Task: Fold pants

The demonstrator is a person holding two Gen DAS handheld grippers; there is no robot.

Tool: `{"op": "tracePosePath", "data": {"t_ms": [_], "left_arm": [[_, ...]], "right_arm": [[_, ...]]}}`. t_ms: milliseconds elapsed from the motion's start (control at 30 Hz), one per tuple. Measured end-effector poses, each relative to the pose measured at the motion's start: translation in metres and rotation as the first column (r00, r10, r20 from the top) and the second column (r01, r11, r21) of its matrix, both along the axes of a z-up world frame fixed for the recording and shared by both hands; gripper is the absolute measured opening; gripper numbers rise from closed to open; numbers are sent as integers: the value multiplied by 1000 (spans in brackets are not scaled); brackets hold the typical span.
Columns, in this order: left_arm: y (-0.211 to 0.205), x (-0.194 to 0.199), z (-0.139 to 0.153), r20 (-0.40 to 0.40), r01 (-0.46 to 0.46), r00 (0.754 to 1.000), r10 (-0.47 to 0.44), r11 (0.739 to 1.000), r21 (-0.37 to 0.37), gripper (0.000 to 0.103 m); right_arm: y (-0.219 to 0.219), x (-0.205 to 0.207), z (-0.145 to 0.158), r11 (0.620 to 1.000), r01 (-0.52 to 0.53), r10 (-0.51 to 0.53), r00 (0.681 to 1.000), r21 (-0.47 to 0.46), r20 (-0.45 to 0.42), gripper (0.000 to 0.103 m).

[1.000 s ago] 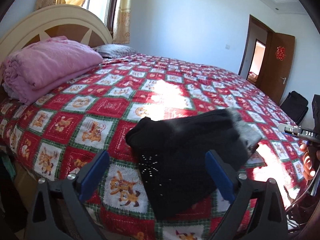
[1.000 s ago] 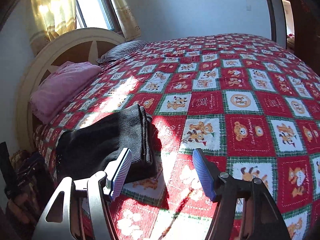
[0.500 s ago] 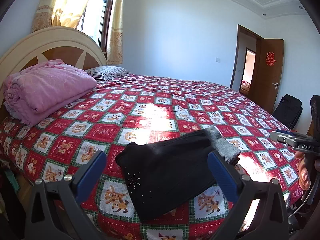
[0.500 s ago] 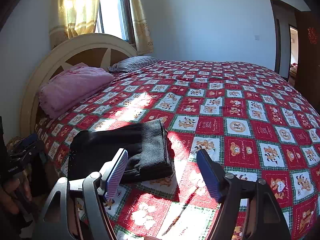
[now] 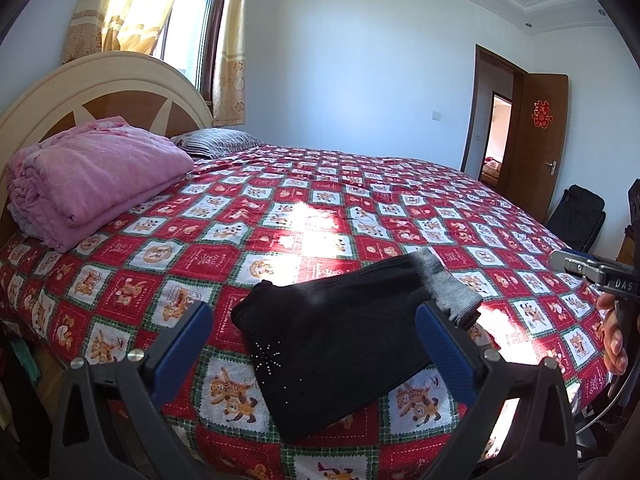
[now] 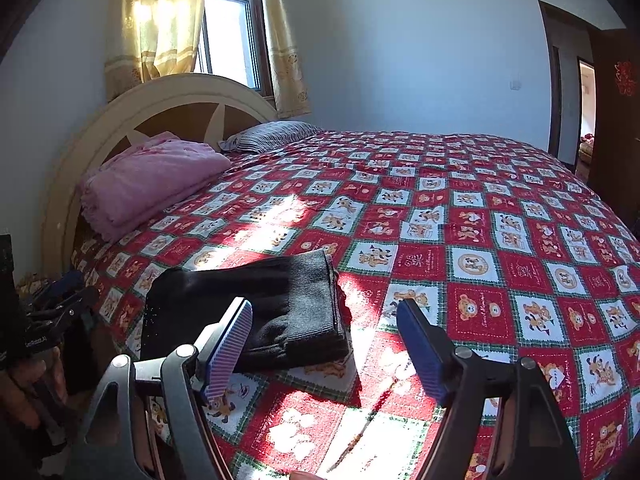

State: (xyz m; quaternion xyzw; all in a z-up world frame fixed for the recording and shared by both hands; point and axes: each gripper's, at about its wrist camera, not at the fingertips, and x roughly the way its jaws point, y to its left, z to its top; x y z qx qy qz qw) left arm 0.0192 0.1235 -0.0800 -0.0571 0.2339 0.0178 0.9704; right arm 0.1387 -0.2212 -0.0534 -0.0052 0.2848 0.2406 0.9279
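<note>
The black pants (image 5: 340,340) lie folded in a flat stack near the front edge of the bed, with a grey cuff (image 5: 448,288) at the right end and small studs on the near corner. They also show in the right wrist view (image 6: 256,312). My left gripper (image 5: 312,348) is open and empty, held back above the bed edge in front of the pants. My right gripper (image 6: 324,352) is open and empty, just off the right end of the stack. The right gripper's body shows at the right edge of the left wrist view (image 5: 592,272).
The bed has a red patchwork cover (image 5: 320,208). A folded pink blanket (image 5: 88,176) and a striped pillow (image 5: 216,144) lie by the cream headboard (image 5: 100,80). A dark bag (image 5: 576,216) stands by the open wooden door (image 5: 532,136).
Both grippers have pulled back and lifted away from the folded pants, so more of the room shows. The pants have not moved. Both grippers stay open.
</note>
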Motion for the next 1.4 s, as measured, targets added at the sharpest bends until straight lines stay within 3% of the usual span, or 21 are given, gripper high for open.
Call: {"op": "tracePosePath", "data": {"t_ms": [1000, 1400], "left_arm": [[-11, 4, 3, -26, -12, 1000, 15, 993, 116, 103], [-6, 9, -2, -56, -66, 996, 71, 994, 87, 103]], "right_arm": [[4, -6, 5, 1000, 3, -2, 1000, -9, 30, 77], [11, -8, 1, 999, 8, -6, 999, -48, 46, 77]]}}
